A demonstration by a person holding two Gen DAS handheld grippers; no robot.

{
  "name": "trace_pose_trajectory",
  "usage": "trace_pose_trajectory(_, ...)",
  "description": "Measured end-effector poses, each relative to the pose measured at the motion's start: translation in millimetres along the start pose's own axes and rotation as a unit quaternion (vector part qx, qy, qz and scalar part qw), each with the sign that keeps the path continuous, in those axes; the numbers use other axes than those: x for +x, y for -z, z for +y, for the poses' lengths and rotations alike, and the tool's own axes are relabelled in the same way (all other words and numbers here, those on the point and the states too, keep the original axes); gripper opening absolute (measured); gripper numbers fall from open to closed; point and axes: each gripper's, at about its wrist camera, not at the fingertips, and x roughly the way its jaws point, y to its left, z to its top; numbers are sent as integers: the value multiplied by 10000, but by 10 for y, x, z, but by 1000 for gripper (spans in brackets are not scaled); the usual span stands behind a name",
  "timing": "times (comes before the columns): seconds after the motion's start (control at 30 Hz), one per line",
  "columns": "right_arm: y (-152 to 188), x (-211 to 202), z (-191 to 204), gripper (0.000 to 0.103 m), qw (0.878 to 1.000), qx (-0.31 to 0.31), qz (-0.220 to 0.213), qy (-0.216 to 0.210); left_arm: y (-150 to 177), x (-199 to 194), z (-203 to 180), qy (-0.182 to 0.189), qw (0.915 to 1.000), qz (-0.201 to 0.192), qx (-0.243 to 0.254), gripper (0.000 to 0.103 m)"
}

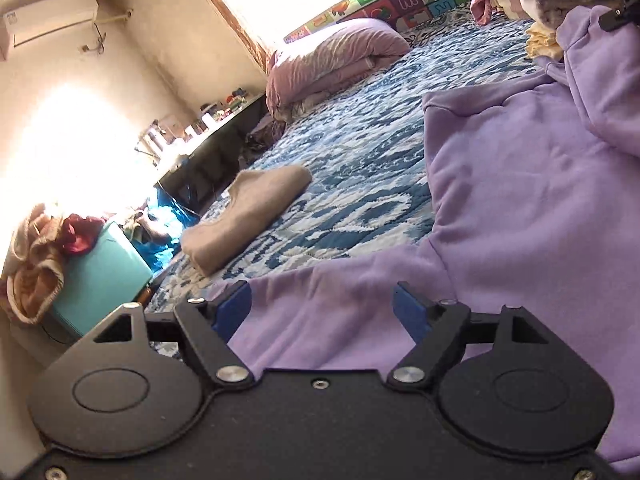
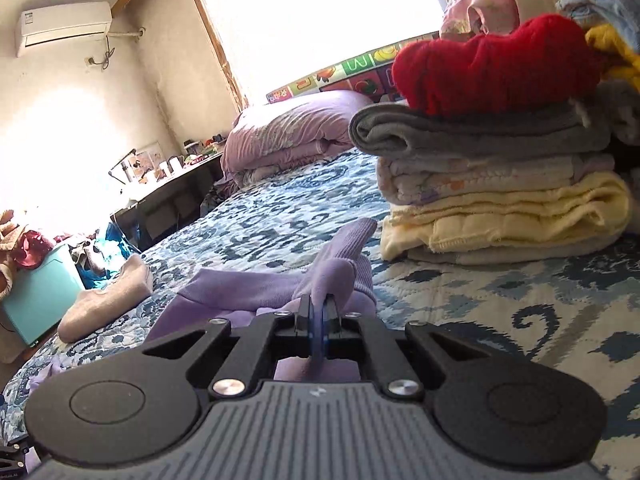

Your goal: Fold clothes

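A sunlit bedroom, with a bed (image 2: 280, 208) under a blue-and-white patterned quilt serving as the work area. In the right wrist view the right gripper (image 2: 318, 312) has its jaws pinched tight on a ribbed cuff of the purple sweatshirt (image 1: 520, 200), the sleeve bunched and lifted just ahead of the pads. In the left wrist view the left gripper (image 1: 322, 308) hangs with jaws wide apart over the near edge of the same sweatshirt, the cloth lying between the blue pads but not pressed by them.

The sweatshirt lies spread on the quilt, still loose and rumpled, so its fold looks barely begun. Near it, a folded beige garment (image 1: 248, 216) rests by the bed's edge, and a stack of folded clothes (image 2: 500, 184) stands beside the cuff, topped by a red knit (image 2: 492, 68). By my judgement, several pieces are done and this one remains.
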Motion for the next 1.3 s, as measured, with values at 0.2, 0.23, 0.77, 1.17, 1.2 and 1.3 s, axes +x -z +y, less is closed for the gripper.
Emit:
trace_pose_trajectory(0.2,-37,-674,-199,6,9979,230,-392,466,23,-81,-177,-407,9961,-393,676,80)
trace_pose_trajectory(0.23,-35,-779,-257,6,9971,283,-434,565,23,-79,-164,-416,9961,-394,670,80)
trace_pose_trajectory(0.77,-82,-2190,-1224,6,9782,435,-611,1936,28,-67,-129,-415,9981,-200,405,80)
trace_pose_trajectory(1.17,449,-2213,-1804,39,9457,2256,318,2317,75,-35,-56,-470,9982,-159,322,80)
trace_pose_trajectory(1.2,438,-2200,-1837,40,9428,2386,300,2308,80,-38,-57,-475,9982,-167,330,80)
trace_pose_trajectory(1.3,398,-2101,-1939,32,9376,2547,231,2356,84,-42,-58,-493,9981,-166,340,80)
